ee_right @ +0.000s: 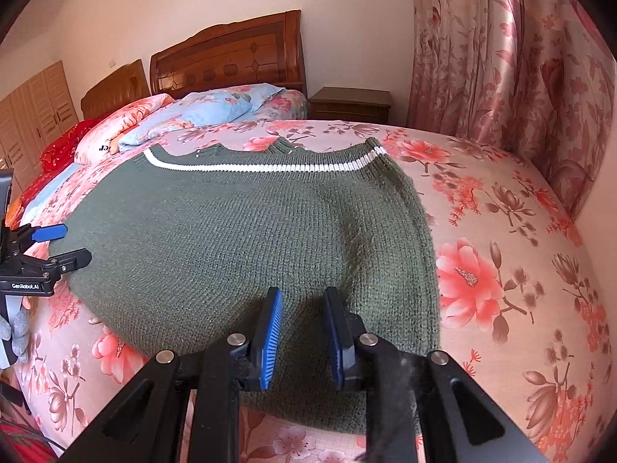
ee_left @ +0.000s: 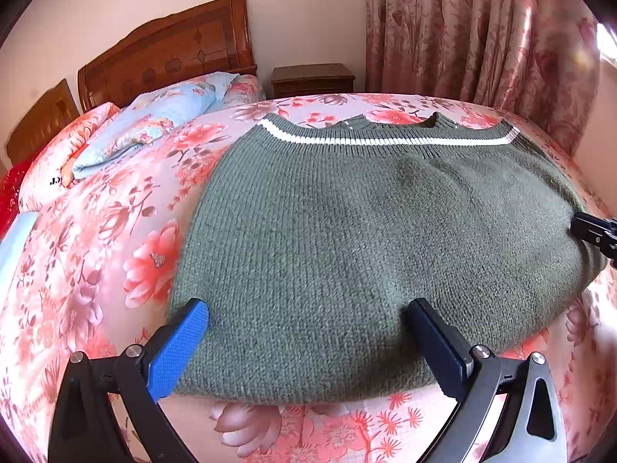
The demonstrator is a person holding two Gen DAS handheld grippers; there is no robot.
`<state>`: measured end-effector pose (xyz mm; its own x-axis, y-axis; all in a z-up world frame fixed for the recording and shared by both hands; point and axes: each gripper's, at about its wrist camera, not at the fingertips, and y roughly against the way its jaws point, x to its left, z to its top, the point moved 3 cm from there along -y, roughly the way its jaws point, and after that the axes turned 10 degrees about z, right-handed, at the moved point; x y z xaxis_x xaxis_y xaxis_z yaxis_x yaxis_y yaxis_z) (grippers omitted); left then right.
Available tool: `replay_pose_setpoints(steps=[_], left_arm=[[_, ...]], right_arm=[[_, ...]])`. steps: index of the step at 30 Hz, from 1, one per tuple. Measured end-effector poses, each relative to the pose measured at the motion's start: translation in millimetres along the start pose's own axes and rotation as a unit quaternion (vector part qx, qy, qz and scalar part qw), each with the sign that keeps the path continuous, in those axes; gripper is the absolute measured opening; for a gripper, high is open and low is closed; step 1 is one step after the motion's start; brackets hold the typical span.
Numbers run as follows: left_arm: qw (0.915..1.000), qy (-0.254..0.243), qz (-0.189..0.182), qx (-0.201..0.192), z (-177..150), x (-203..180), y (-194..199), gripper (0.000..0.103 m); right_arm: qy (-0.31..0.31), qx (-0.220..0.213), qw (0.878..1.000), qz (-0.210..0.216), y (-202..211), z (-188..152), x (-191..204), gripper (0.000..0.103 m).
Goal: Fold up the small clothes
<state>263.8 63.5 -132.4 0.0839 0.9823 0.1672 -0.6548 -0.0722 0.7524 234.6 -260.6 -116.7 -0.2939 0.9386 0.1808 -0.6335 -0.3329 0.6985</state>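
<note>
A dark green knitted sweater [ee_left: 366, 223] with a white stripe near its far edge lies flat, folded into a rough rectangle, on the floral bedsheet; it also shows in the right wrist view [ee_right: 239, 231]. My left gripper [ee_left: 308, 308] is wide open over the sweater's near left edge, its blue-padded fingers [ee_left: 181, 343] resting on the knit with nothing between them. My right gripper [ee_right: 302, 293] hovers over the sweater's near right part, jaws partly open and empty. Each gripper shows in the other's view: the right one at the right edge [ee_left: 595, 231], the left one at the left [ee_right: 61, 245].
The bed [ee_left: 115, 250] is covered by a pink floral sheet. Folded blue and pink bedding [ee_left: 154, 123] lies by the wooden headboard [ee_left: 173, 50]. A nightstand [ee_left: 312, 79] and floral curtains [ee_left: 482, 38] stand behind the bed. A wardrobe [ee_right: 34, 115] is at far left.
</note>
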Motion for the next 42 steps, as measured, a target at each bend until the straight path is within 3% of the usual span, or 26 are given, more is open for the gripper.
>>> replay_pose_setpoints(steps=[8,10,15,19,22,23,27,29,35,37,42], left_arm=[[0.9998,0.012,-0.007,0.014,2.8,3.7,6.7,0.103],[0.9996,0.016,-0.025,-0.006,16.3,2.3,13.3,0.103],[0.9971,0.030,-0.057,-0.040,81.6,-17.2,-1.6,0.103],[0.9993,0.016,-0.035,-0.005,117.7,-36.9,-53.5,0.103],[0.9992,0.003,-0.016,0.037,115.8,-37.9,-87.2,0.103],[0.9980,0.010,-0.028,0.056,113.5,-34.7,-94.2,0.103],[0.9982,0.010,-0.036,0.047,111.8,-30.2,-92.8,0.103],[0.9985,0.002,-0.026,0.048,110.9,-33.6,-94.5,0.103],[0.9986,0.004,-0.025,0.046,110.7,-33.0,-93.7,0.103],[0.9987,0.004,-0.024,0.046,110.8,-33.2,-93.0,0.103],[0.9987,0.004,-0.023,0.045,110.8,-33.4,-92.7,0.103]], right_arm=[[-0.011,0.015,1.000,-0.009,0.3,6.4,2.3,0.021],[-0.003,0.011,1.000,-0.022,1.0,16.1,8.6,0.023],[0.039,0.012,0.999,0.009,-31.1,60.3,41.6,0.023],[0.059,0.050,0.997,0.028,-81.3,90.1,67.4,0.023],[0.097,0.087,0.991,-0.003,-108.7,88.8,68.5,0.024],[0.099,0.074,0.992,0.002,-105.6,88.0,63.7,0.024],[0.040,0.061,0.996,-0.045,-81.9,78.0,8.4,0.024],[-0.005,0.047,0.998,-0.034,-64.8,70.6,-15.7,0.017],[-0.104,-0.048,0.993,0.016,28.2,25.8,-40.1,0.021],[-0.161,-0.069,0.984,0.035,54.9,-5.5,-46.3,0.021],[-0.291,-0.128,0.944,0.092,95.6,-72.6,-55.4,0.026]])
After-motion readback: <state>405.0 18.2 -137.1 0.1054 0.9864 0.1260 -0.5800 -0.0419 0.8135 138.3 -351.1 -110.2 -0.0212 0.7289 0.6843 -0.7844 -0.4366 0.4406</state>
